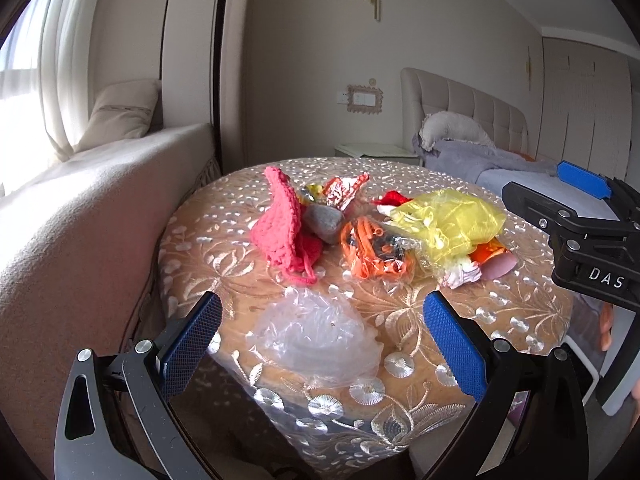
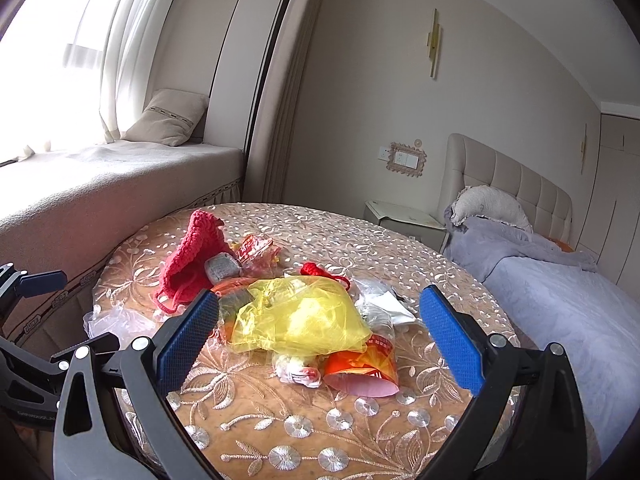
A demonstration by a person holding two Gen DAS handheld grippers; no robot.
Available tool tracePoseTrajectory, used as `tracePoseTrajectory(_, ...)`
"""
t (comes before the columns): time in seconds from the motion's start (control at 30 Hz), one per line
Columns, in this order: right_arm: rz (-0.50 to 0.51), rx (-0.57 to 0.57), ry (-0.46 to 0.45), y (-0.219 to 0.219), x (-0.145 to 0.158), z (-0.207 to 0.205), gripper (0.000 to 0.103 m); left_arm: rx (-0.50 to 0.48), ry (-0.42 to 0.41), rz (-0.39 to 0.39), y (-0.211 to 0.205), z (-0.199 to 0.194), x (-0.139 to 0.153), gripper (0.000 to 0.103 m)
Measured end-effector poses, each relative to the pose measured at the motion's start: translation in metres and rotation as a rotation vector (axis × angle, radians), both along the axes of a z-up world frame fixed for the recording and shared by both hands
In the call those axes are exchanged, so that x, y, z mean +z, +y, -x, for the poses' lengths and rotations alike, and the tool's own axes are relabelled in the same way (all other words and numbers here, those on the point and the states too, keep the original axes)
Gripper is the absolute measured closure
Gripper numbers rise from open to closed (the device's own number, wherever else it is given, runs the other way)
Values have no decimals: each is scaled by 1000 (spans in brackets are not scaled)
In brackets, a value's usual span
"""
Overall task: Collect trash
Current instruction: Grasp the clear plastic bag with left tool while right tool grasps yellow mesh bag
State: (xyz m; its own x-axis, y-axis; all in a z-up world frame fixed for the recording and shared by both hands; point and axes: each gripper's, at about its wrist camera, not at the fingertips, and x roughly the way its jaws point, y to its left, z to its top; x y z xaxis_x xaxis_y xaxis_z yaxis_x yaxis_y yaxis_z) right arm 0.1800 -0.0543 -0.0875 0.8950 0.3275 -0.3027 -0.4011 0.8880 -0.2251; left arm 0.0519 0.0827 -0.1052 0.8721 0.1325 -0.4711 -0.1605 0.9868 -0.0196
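A round table with an embroidered cloth holds a pile of trash. A crumpled clear plastic bag lies between the fingers of my open left gripper, near the front edge. Behind it are a red knitted piece, an orange wrapper and a yellow plastic bag. My right gripper is open and empty, its fingers either side of the yellow bag. An orange paper cup lies on its side in front of the yellow bag. The right gripper also shows in the left wrist view.
A cushioned window bench with a pillow runs along the left of the table. A bed with grey bedding stands at the right, a white nightstand behind the table. The left gripper's body is at the left edge.
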Motion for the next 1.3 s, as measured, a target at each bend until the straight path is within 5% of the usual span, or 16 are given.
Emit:
tracePoseTrajectory(0.47, 27, -2, 64, 12, -20, -32, 4, 5, 121, 117, 21, -38, -42, 7)
tracePoseTrajectory(0.6, 26, -12, 73, 10, -22, -37, 4, -31, 137, 197, 25, -46, -52, 42)
tracePoseTrajectory(0.63, 26, -14, 74, 10, -22, -37, 4, -42, 133, 207, 25, -46, -51, 57)
tracePoseTrajectory(0.77, 29, -22, 78, 8, -24, -40, 4, -43, 134, 261, 29, -48, -46, 73)
tracePoseTrajectory(0.97, 33, -39, 95, 10, -23, -53, 4, -20, 3, 85, 12, -29, -3, 75)
tracePoseTrajectory(1.3, 138, -50, 185, 37, -40, -84, 4, -70, -52, 135, 11, -27, 15, 75)
